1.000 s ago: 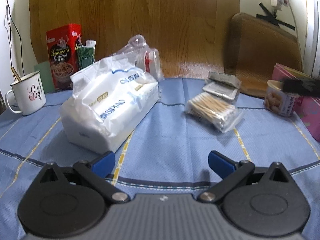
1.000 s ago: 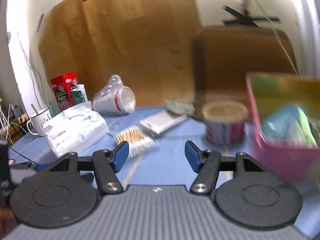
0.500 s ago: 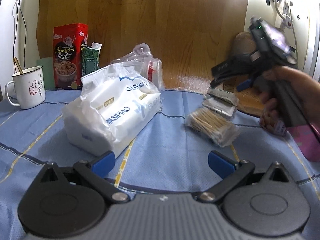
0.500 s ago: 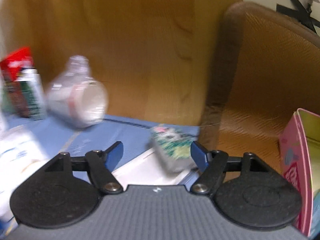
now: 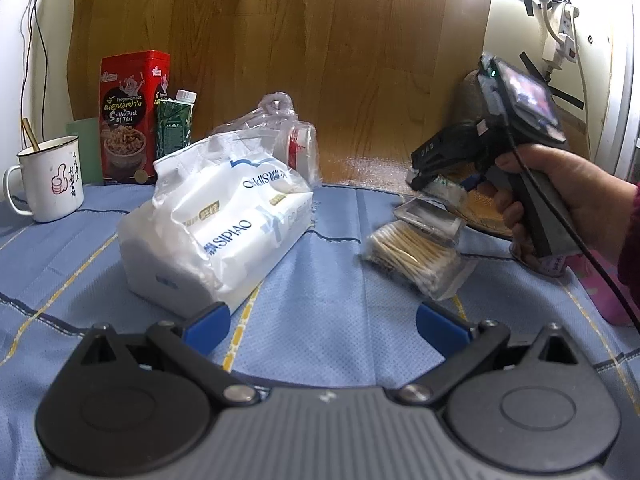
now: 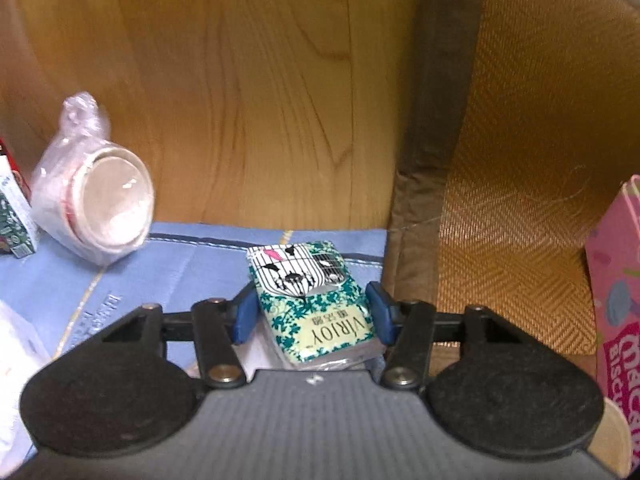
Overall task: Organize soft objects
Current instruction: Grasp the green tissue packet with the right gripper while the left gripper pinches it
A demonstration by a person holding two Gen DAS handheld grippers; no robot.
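Wood-panel wall (image 5: 320, 60) behind blue tablecloth (image 5: 328, 312); left gripper (image 5: 322, 326) spread; right gripper (image 6: 312, 314) pinching tissue pack (image 6: 316, 304).

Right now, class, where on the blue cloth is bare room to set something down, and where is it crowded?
Free: the blue cloth between the tissue pack and the cotton swabs, and between the mug and the tissue pack. Crowded: around the swabs, clear case and right gripper.

A white mug (image 5: 50, 178) with a spoon stands at the blue tablecloth's (image 5: 332, 320) left edge; a red snack box (image 5: 130, 116) and a green carton (image 5: 174, 122) stand together behind it. A pink biscuit box (image 6: 618, 300) sits far right.
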